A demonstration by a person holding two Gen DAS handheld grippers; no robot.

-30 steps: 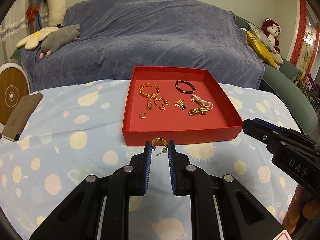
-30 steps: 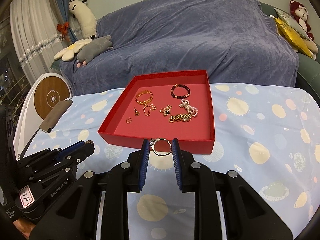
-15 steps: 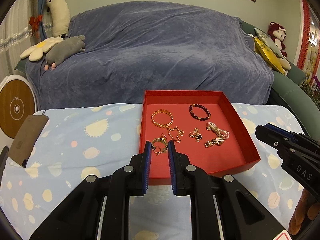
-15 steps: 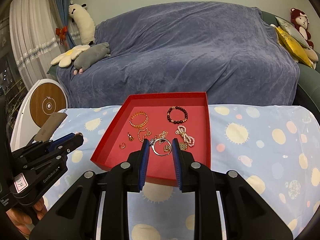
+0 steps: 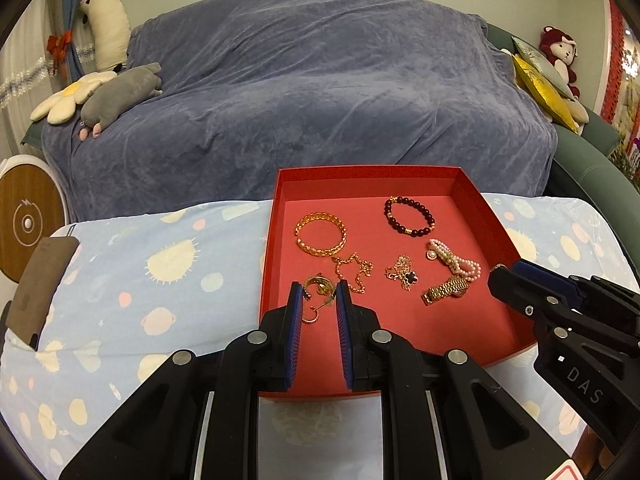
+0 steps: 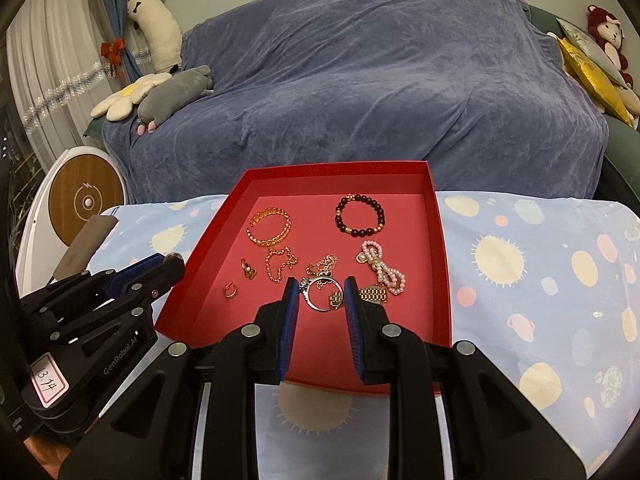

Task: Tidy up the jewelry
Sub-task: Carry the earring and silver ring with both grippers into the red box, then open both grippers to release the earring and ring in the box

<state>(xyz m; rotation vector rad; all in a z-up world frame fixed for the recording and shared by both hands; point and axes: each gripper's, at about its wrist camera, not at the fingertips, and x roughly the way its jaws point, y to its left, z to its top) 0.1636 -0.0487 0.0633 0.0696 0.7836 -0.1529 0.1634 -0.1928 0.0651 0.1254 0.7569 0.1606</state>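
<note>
A red tray [image 5: 484, 210] [image 6: 442, 240] on the spotted cloth holds a gold bangle [image 5: 321, 234], a dark bead bracelet [image 5: 409, 216], a pearl bracelet [image 5: 456, 260], chains and a gold hoop earring [image 5: 310, 315]. My left gripper [image 5: 318, 292] is shut on a gold hoop earring [image 5: 319, 285], held over the tray's front left part. My right gripper [image 6: 320, 294] is shut on a silver ring [image 6: 320, 298], held over the tray's front middle. Each gripper also shows in the other's view, the right gripper [image 5: 520, 280] and the left gripper [image 6: 160, 268].
A brown phone-like slab [image 5: 44, 284] lies at the table's left edge. A blue-covered sofa [image 5: 300, 92] with plush toys [image 5: 120, 96] stands behind the table. A round white and wood device [image 6: 84, 200] stands at the left.
Both grippers have risen and moved forward from the tray's near wall to above the tray floor, still carrying the earring and the ring.
</note>
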